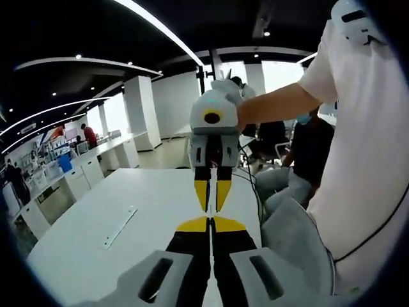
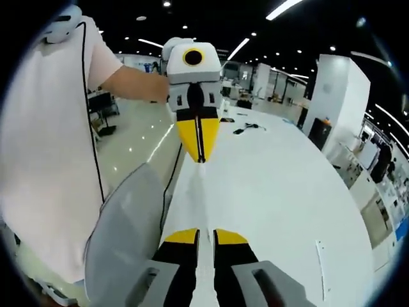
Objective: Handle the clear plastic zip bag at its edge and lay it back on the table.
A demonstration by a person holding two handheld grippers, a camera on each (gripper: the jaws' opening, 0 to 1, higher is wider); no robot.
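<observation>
tools: left tool, right tool tip-facing above white surface | jaws: near-shut, contents unclear | clear plastic zip bag: probably stretched between, unresolved

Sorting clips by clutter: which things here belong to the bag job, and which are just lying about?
Job: left gripper, right gripper, table; the bag itself I cannot make out.
Lying about: cables, chair.
</observation>
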